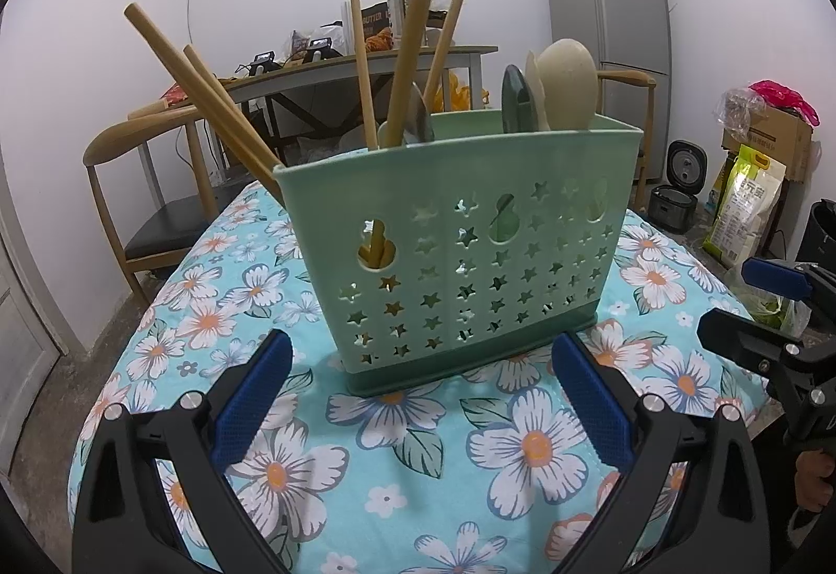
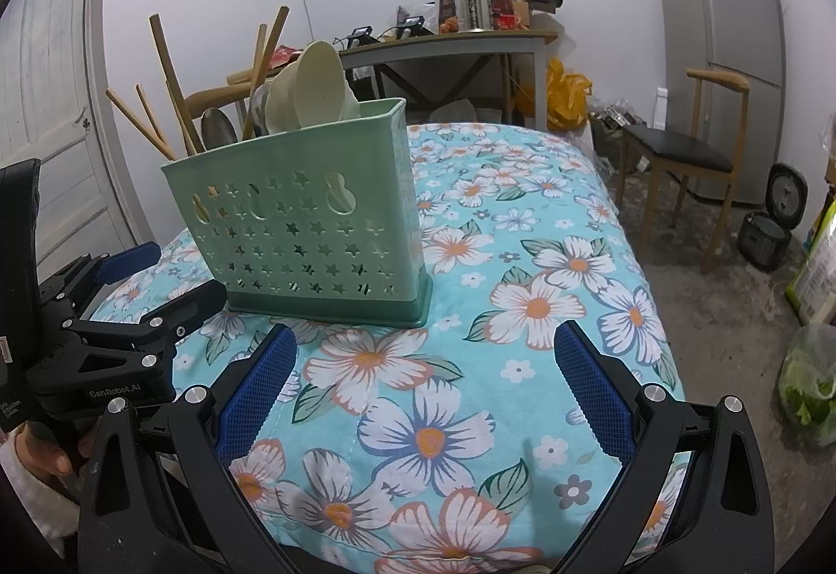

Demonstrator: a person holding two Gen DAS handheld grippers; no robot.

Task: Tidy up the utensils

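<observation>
Floral cloth (image 1: 397, 422) covers the counter, where a green utensil holder (image 1: 460, 255) stands upright at its middle, holding wooden chopsticks (image 1: 209, 98) at its left end and spoons (image 1: 564, 88) at its right. Nearer, left gripper (image 1: 418, 412) and right gripper (image 2: 426, 396) hover with jaws apart, empty.

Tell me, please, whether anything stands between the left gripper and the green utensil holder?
Nothing visible does. The left gripper is open, and only bare floral cloth lies between it and the utensil holder. The right gripper sits off to the side.
</observation>
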